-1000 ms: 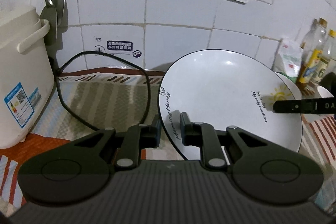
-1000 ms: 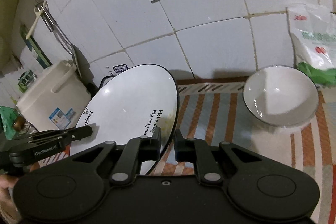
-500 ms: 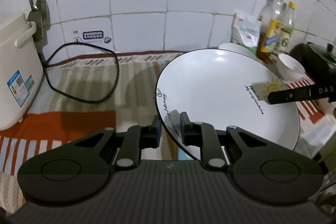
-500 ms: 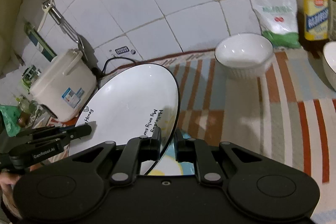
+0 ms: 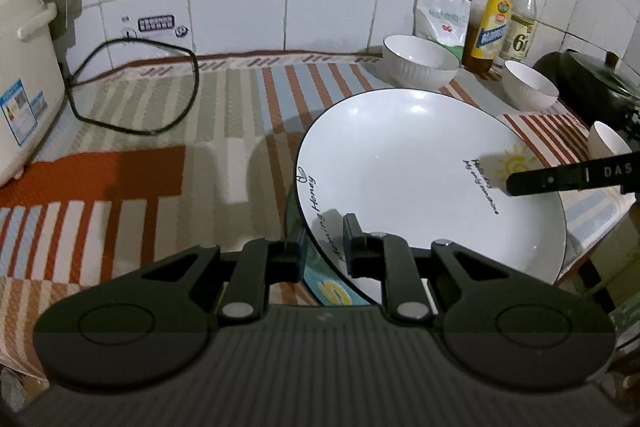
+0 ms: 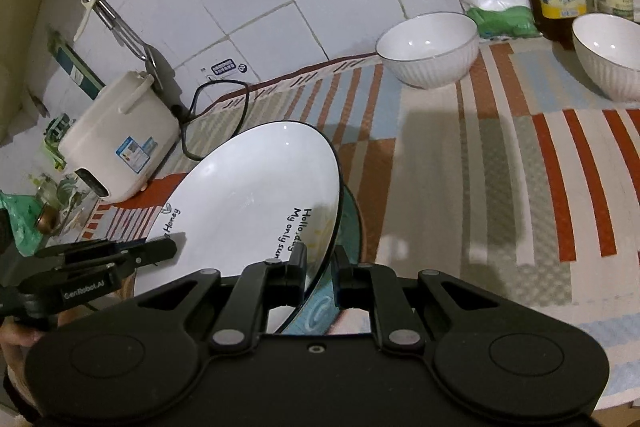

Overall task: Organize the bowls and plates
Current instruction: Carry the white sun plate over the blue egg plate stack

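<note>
A white plate [image 5: 420, 179] with a black rim and black lettering is held tilted just above the striped cloth. My left gripper [image 5: 324, 239] is shut on its near-left rim. My right gripper [image 6: 320, 259] is shut on the opposite rim, and one of its fingers [image 5: 520, 181] shows across the plate. Under the white plate a teal plate [image 6: 351, 223] peeks out. A large ribbed white bowl [image 5: 420, 61] stands near the wall, with a smaller bowl [image 5: 528, 83] to its right and a third bowl [image 5: 608, 143] at the right edge.
A cream rice cooker [image 5: 24, 79] stands at the left, its black cord [image 5: 136, 87] looped over the striped cloth [image 5: 120, 179]. Oil bottles [image 5: 492, 15] and a white bag [image 5: 444, 15] line the tiled wall. A dark pot [image 5: 600, 83] sits at the far right.
Both grippers have carried the plate away from the wall, rightward and a little lower over the cloth. The bowls, bottles and pot have come into view.
</note>
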Available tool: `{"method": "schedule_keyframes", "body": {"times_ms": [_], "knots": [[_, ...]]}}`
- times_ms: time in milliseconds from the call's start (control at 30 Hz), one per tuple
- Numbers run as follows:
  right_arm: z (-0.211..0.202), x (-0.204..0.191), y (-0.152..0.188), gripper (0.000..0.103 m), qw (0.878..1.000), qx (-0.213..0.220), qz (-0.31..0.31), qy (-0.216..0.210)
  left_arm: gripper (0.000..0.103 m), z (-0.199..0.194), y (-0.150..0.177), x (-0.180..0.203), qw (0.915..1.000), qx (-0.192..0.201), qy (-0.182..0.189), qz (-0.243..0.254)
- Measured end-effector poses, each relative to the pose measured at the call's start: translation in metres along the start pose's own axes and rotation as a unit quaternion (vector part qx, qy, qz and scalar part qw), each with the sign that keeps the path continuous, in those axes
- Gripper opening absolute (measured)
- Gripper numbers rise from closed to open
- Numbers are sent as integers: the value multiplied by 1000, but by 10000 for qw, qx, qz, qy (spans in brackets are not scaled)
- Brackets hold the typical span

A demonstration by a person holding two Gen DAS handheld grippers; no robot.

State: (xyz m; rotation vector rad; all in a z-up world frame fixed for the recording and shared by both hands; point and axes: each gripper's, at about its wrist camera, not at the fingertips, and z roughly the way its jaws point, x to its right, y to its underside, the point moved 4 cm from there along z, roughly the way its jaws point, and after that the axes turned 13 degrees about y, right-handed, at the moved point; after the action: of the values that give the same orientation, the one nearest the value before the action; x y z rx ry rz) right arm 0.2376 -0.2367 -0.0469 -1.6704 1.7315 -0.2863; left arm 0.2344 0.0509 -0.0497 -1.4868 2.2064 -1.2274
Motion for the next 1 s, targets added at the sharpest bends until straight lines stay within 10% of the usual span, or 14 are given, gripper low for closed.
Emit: {"method": "schedule_keyframes", "body": {"times_ms": [1000], "knots": [[0, -7, 23, 21, 9931, 648, -863, 466, 25, 13, 13, 0, 9990, -343, 293, -30]]}}
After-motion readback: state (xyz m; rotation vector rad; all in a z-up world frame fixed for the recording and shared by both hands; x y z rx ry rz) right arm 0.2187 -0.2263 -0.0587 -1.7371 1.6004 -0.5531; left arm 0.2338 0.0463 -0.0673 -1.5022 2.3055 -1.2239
